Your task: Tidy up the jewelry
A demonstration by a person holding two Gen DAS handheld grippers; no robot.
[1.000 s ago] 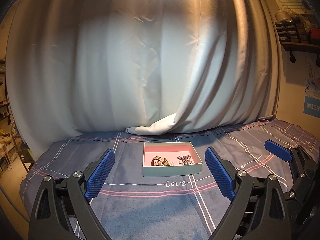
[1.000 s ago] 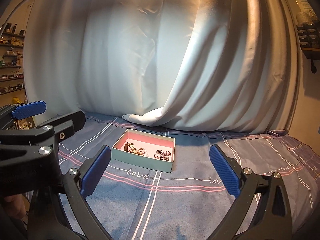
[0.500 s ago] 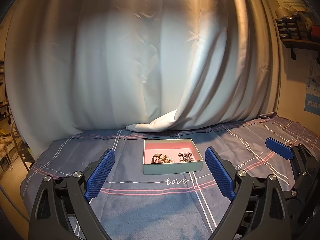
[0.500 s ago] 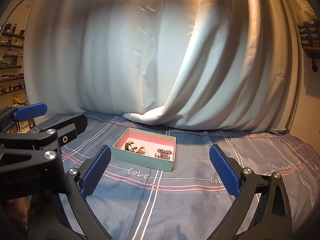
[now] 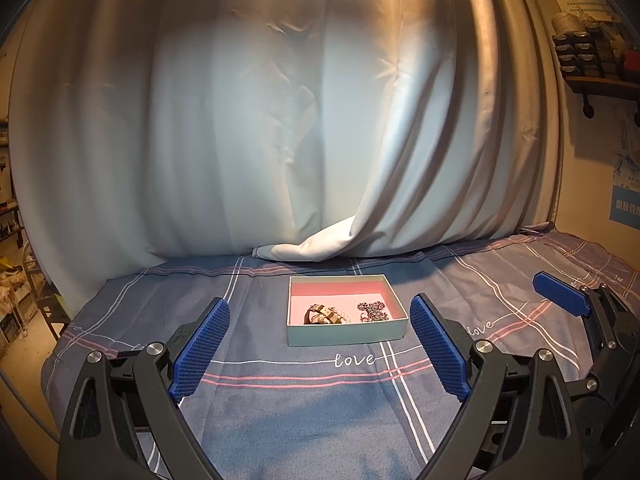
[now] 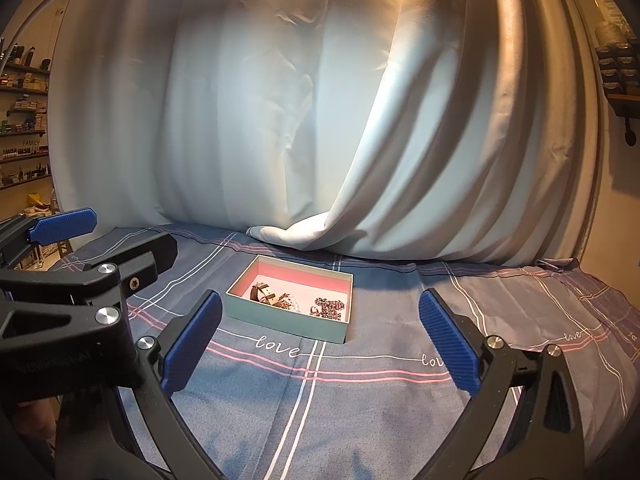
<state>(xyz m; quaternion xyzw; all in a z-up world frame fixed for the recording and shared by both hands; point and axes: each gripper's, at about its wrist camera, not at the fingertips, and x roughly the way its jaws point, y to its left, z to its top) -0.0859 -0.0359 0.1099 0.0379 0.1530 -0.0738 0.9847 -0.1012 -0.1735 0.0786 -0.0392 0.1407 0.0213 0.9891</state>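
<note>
A pale teal open box (image 5: 347, 333) with a pink inside sits on the blue plaid cloth; it also shows in the right wrist view (image 6: 286, 320). In it lie a watch with a dark strap (image 5: 321, 314) (image 6: 264, 294), a pale bead bracelet (image 5: 340, 315) and a dark beaded piece (image 5: 373, 311) (image 6: 328, 306). My left gripper (image 5: 320, 352) is open and empty, short of the box. My right gripper (image 6: 320, 340) is open and empty, also short of the box, and it shows in the left wrist view (image 5: 560, 294).
A pale curtain (image 5: 304, 128) hangs behind the box, its hem pooled on the cloth (image 5: 308, 248). Shelves with small items stand at the right (image 5: 596, 60) and far left (image 6: 24, 120). The plaid cloth (image 6: 360, 400) covers the table.
Both grippers have drifted slightly; the box sits a little lower and nearer in both views. Both stay open and empty.
</note>
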